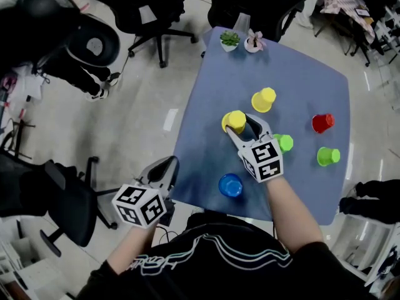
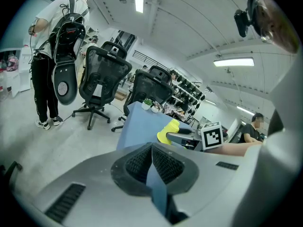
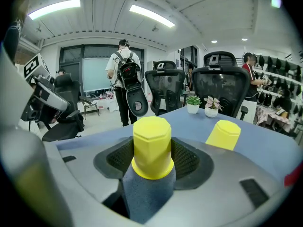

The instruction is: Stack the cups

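Yellow cup (image 3: 151, 141), upturned, pinched mid-wall between right gripper (image 3: 152, 159) pads; likely light, thin, slick, so squeeze gently. Left gripper (image 2: 151, 161) closed, empty.

The shirt (image 1: 250, 264) is black, short-sleeved, with thin white lines. The left gripper (image 1: 164, 166) and right gripper (image 1: 245, 124) are grey, with black ribbed pads (image 3: 118, 157) and black-and-white marker cubes (image 1: 139, 205).

A green potted plant (image 1: 229, 39) and a pink flowering plant (image 1: 254, 41) stand at the far edge of a blue table (image 1: 206, 136), with black office chairs (image 1: 147, 8) beyond and a person with a backpack (image 3: 124, 74) standing nearby.
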The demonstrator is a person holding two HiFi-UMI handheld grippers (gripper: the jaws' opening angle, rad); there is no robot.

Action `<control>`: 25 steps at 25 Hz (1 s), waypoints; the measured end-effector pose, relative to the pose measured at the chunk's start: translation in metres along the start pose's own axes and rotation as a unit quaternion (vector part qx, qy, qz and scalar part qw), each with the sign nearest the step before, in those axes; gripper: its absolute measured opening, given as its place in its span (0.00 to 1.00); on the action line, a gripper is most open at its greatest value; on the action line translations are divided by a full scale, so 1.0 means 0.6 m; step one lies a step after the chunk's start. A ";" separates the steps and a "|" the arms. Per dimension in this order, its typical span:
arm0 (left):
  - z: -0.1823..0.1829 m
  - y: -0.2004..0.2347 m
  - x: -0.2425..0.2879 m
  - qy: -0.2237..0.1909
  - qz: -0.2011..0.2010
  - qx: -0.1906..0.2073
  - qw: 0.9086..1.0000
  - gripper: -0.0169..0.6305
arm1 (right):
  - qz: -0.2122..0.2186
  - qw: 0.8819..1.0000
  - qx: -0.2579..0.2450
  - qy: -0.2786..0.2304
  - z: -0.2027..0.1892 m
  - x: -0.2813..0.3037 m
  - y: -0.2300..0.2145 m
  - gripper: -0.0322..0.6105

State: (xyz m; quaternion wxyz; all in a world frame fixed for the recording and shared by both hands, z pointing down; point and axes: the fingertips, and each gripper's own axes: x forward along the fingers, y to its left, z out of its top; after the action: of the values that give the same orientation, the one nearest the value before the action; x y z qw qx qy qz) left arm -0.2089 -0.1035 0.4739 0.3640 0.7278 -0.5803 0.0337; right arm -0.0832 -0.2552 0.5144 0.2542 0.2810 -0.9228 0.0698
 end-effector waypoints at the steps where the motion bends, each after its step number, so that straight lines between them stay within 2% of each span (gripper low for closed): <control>1: -0.001 -0.002 -0.001 0.000 -0.002 0.001 1.000 0.06 | -0.001 1.000 -0.002 -0.002 0.003 -0.004 0.000 0.46; 15: -0.006 -0.042 -0.029 0.003 -0.037 0.026 0.999 0.06 | -0.030 0.999 0.001 -0.032 0.043 -0.088 0.010 0.45; 25: -0.017 -0.090 -0.048 0.006 -0.080 0.047 0.996 0.06 | -0.056 0.997 0.018 -0.050 0.047 -0.166 0.025 0.45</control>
State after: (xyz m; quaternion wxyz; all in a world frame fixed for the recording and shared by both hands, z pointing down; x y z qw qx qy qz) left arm -0.1676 -0.0709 0.4415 0.3346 0.7877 -0.5160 0.0357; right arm -0.0325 -0.2022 0.4394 0.2061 0.3402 -0.9157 0.0573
